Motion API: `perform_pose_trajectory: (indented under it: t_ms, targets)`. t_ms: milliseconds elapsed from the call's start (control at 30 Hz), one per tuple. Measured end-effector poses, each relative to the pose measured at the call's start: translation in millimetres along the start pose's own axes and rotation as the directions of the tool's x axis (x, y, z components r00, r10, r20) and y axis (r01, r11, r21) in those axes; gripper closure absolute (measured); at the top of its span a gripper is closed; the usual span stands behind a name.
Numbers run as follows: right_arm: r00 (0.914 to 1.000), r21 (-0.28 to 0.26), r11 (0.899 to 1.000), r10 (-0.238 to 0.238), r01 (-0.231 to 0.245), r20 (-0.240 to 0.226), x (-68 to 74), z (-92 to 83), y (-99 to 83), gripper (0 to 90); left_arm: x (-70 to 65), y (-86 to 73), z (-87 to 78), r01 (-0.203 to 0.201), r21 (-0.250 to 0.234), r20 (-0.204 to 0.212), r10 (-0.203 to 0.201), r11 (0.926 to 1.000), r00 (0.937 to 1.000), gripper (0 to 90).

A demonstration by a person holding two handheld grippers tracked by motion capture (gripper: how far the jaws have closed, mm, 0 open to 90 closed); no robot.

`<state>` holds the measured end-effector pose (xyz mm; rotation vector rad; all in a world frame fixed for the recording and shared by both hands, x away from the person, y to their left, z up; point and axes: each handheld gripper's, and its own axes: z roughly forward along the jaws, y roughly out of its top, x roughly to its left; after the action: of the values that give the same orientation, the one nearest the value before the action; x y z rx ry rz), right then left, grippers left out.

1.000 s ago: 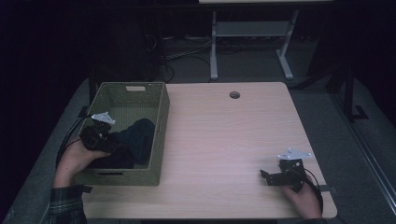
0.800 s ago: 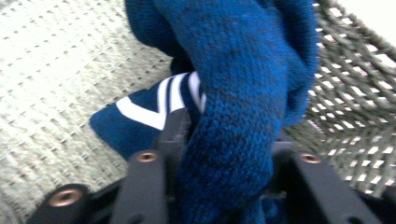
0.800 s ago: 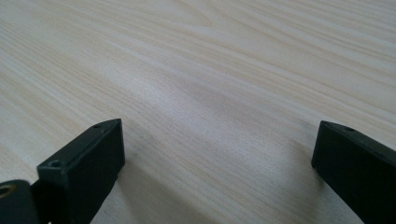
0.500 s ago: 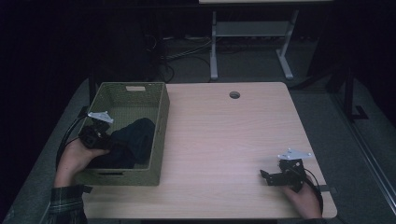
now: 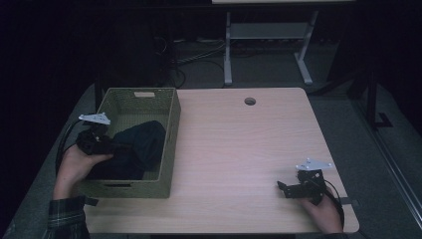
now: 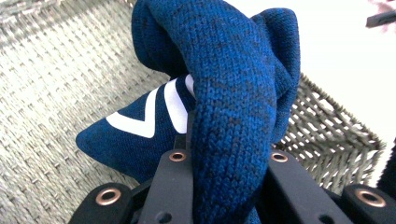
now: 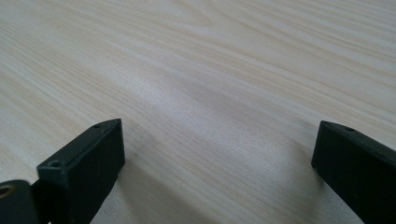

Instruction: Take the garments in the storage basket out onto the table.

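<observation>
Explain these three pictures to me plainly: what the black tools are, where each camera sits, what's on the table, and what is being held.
A person sits at a wooden table holding a hand-held two-jaw gripper in each hand. The high view comes from a fixed camera above, looking down. The other two come from cameras riding on each gripper, looking along its black jaws.

On the table's left stands a woven basket holding a dark blue knitted garment with white stripes. The left gripper is inside the basket; its jaws have just been closing and now pinch a fold of that garment. The right gripper rests low over bare wood, jaws wide apart, holding nothing.
</observation>
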<state>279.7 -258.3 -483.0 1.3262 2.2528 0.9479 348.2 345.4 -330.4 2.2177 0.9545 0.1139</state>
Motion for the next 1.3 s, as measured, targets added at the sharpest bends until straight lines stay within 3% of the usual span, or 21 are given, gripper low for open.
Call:
perform_pose_trajectory:
  t_ms: [233,533,1167,1300]
  targets:
    - [1.0000,0.000,1.000,0.000,0.000,0.000,0.0,0.0,0.0,2.4,2.2,0.4,-12.9,0.009,-0.076,0.021,-0.007,0.9971,0.9998,79.7]
    - [1.0000,0.000,1.000,0.000,0.000,0.000,0.0,0.0,0.0,2.4,3.7,0.6,-19.3,0.021,-0.116,0.027,-0.018,0.9930,0.9995,79.8]
    - [1.0000,0.000,1.000,0.002,-0.002,0.000,0.2,-0.2,0.0,2.4,-6.6,28.2,-44.4,-0.009,-0.172,-0.023,0.005,0.9851,0.9997,79.8]
    - [1.0000,-0.001,1.000,0.000,0.000,0.000,0.1,-0.2,0.0,2.4,-10.0,35.5,-50.4,-0.016,-0.199,-0.031,0.010,0.9799,0.9995,79.8]
